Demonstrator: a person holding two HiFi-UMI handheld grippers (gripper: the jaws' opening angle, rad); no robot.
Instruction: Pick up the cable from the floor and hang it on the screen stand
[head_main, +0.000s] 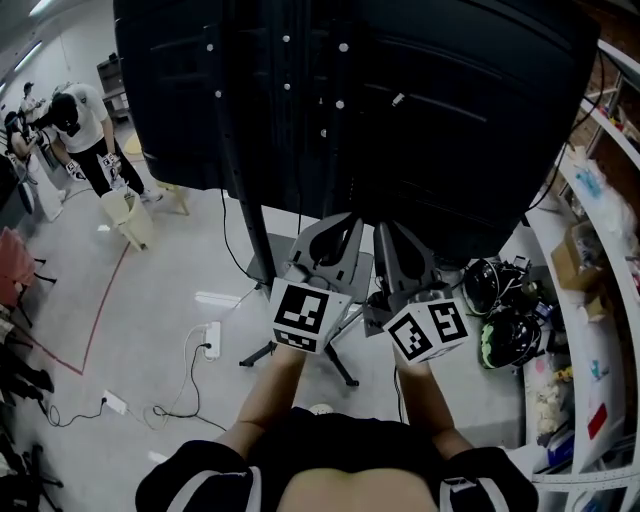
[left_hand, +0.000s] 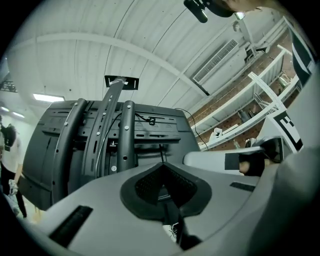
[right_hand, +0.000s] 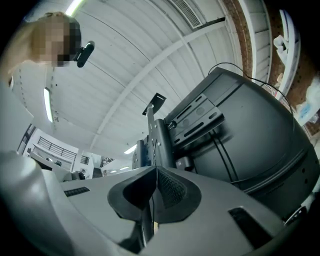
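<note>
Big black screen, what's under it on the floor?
Under the big black screen, the stand's dark metal legs spread on the pale floor, a white power strip beside them. The grey left gripper and right gripper cover the base's middle.

The place is best called a large workshop or lab hall. A pale, bare floor (head_main: 150, 290) is marked with a red line (head_main: 108, 300), and a power strip (head_main: 212, 340) with its cords is laid loose on it. White shelves (left_hand: 260, 82), filled with boxes and small goods, are set along a brick wall (right_hand: 234, 25). Above, a high white panelled ceiling is fitted with a long air vent (left_hand: 215, 61) and tube lights (right_hand: 48, 105). A big screen (head_main: 400, 120) is mounted on a stand, and another person (head_main: 85, 120) is seen at the far left.
</note>
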